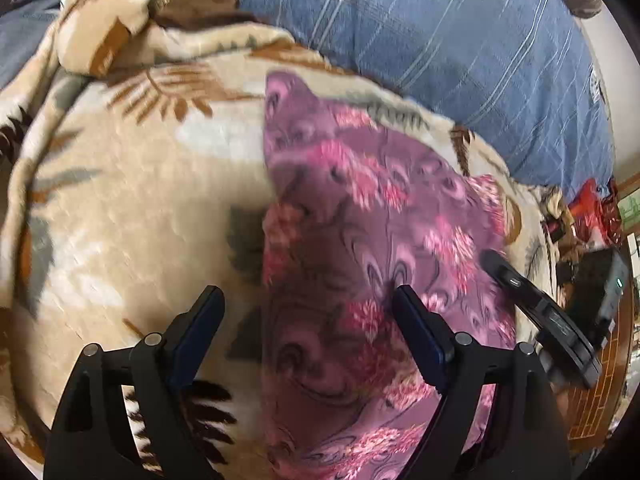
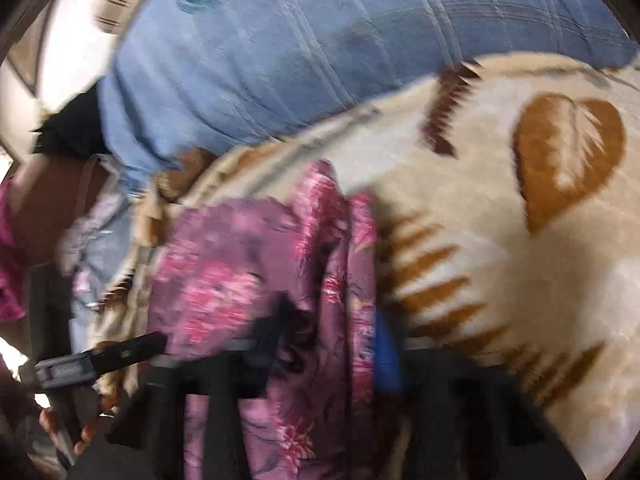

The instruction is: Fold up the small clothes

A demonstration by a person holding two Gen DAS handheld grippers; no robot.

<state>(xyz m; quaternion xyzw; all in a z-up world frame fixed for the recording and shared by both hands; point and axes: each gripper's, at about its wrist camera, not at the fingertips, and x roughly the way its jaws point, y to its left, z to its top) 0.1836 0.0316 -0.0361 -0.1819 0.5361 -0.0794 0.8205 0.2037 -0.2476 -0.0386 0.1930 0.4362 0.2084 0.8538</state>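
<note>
A small purple garment with pink flower print [image 1: 360, 240] lies on a beige blanket [image 1: 132, 208] with brown leaf pattern. My left gripper [image 1: 308, 300] is open just above it; its right finger hovers over the cloth, its left finger over the blanket. In the right wrist view the same garment [image 2: 248, 272] is bunched between my right gripper's [image 2: 328, 328] fingers, which look closed on a fold of it; the view is blurred. The right gripper also shows at the right edge of the left wrist view [image 1: 532, 300].
A blue striped cover [image 1: 440, 28] lies beyond the blanket, also seen in the right wrist view [image 2: 320, 48]. A crumpled blanket corner [image 1: 108, 28] sits at the far left. Red items and a brick-pattern floor [image 1: 600, 380] are at the right.
</note>
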